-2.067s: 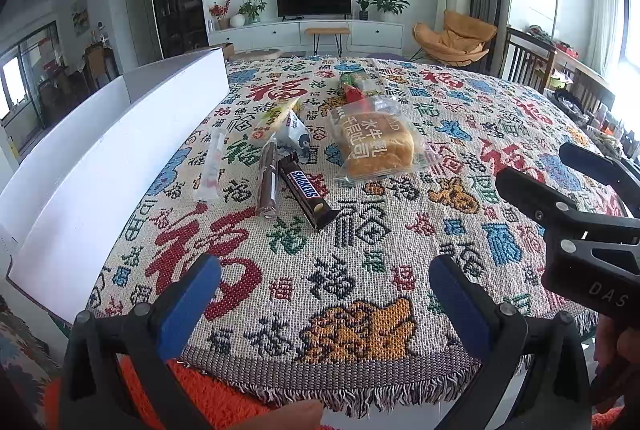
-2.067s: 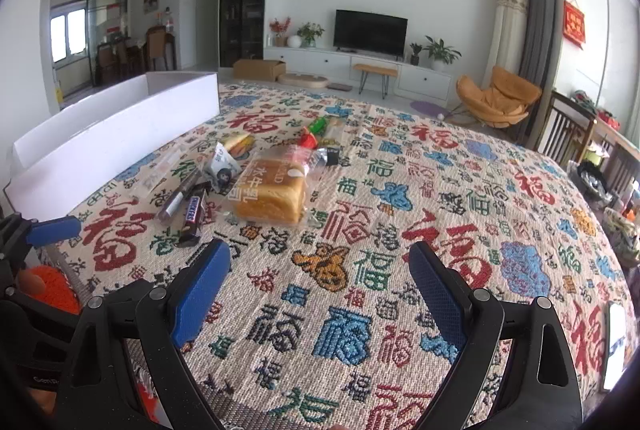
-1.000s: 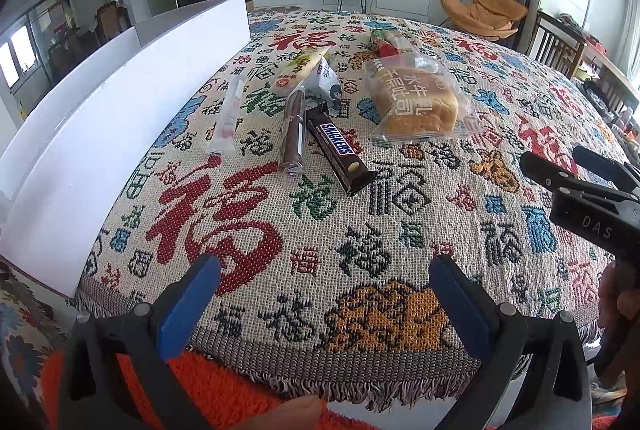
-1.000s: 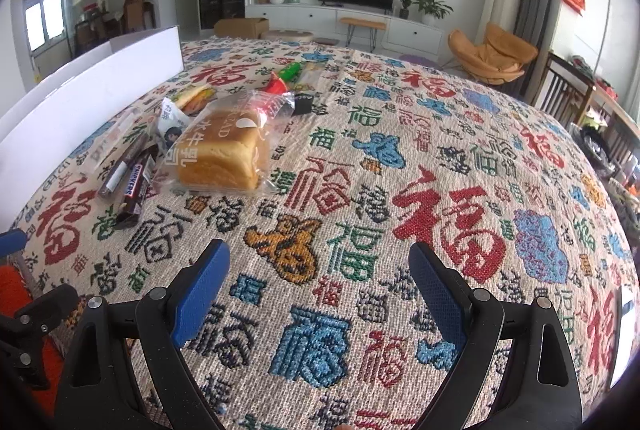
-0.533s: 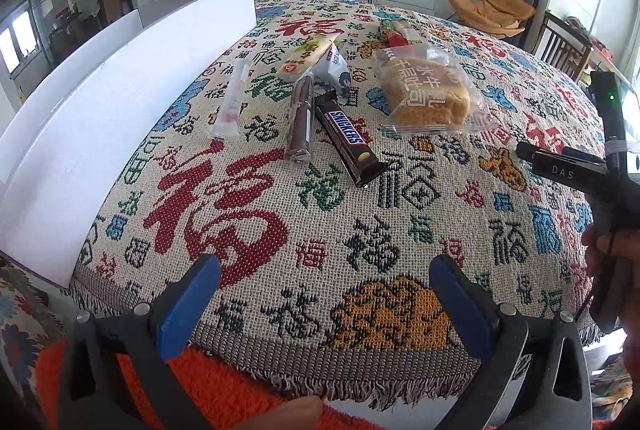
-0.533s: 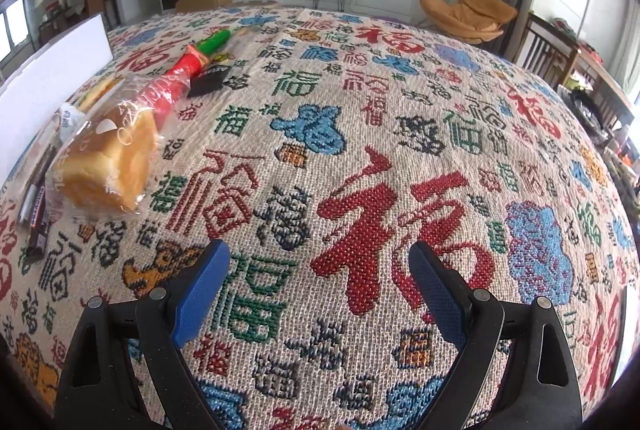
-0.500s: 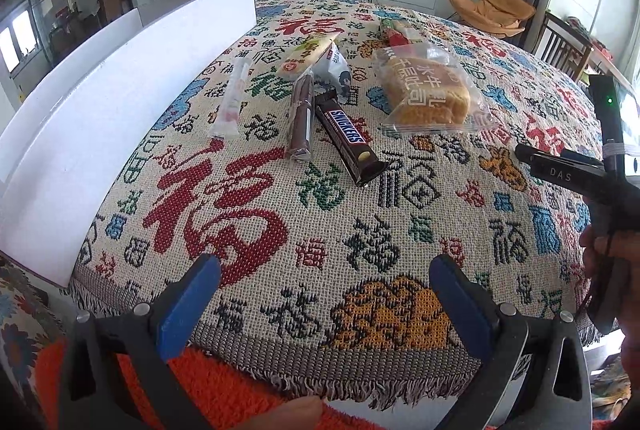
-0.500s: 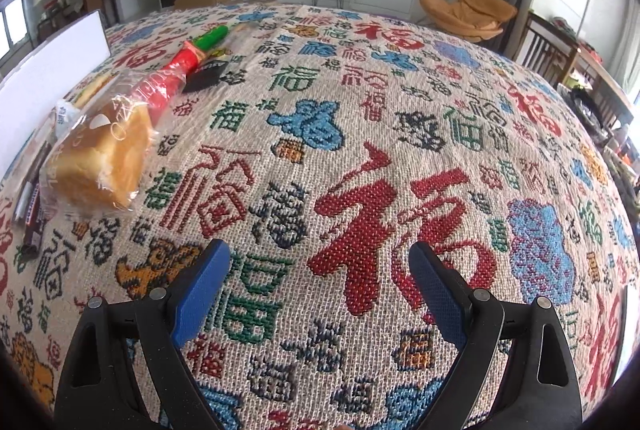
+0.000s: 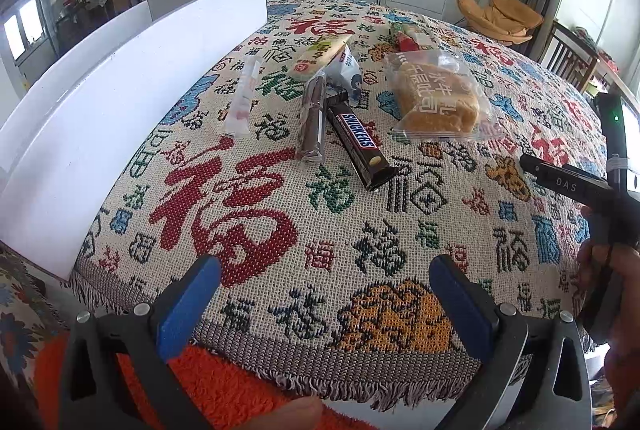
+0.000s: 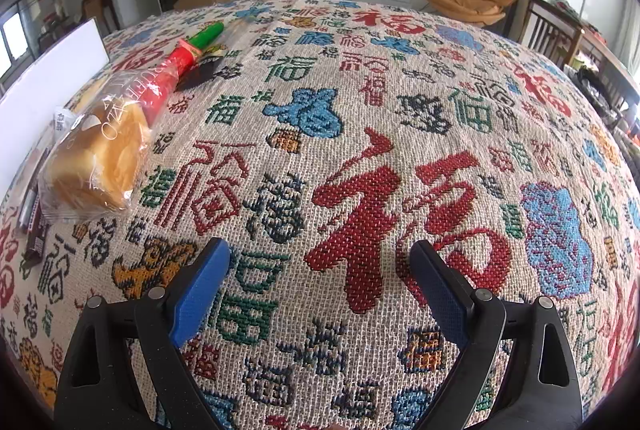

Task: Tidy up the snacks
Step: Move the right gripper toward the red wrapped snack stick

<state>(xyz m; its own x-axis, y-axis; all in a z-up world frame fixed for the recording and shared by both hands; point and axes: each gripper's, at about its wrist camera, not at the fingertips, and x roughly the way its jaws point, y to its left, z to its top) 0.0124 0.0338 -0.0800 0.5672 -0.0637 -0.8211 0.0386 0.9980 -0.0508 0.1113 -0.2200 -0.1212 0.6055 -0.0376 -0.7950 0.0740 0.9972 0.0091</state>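
Snacks lie on a patterned woven cloth (image 9: 248,213). A Snickers bar (image 9: 358,143), a brown stick pack (image 9: 313,117), a clear thin pack (image 9: 242,95), a yellow-green pack (image 9: 316,55), a white-blue pouch (image 9: 348,71) and bagged bread (image 9: 436,101) show in the left wrist view. My left gripper (image 9: 324,300) is open and empty at the cloth's near edge. My right gripper (image 10: 320,282) is open and empty over bare cloth, right of the bread (image 10: 100,161) and a red-green tube pack (image 10: 180,65).
A long white box (image 9: 120,101) stands along the left side of the table. The right gripper's body (image 9: 576,185) shows at the right of the left wrist view. An orange rug (image 9: 224,390) lies below the table edge. Chairs stand at the far right.
Both grippers have moved forward over the table. The right gripper has swung right, so the bread now sits at its left edge. Both stay open.
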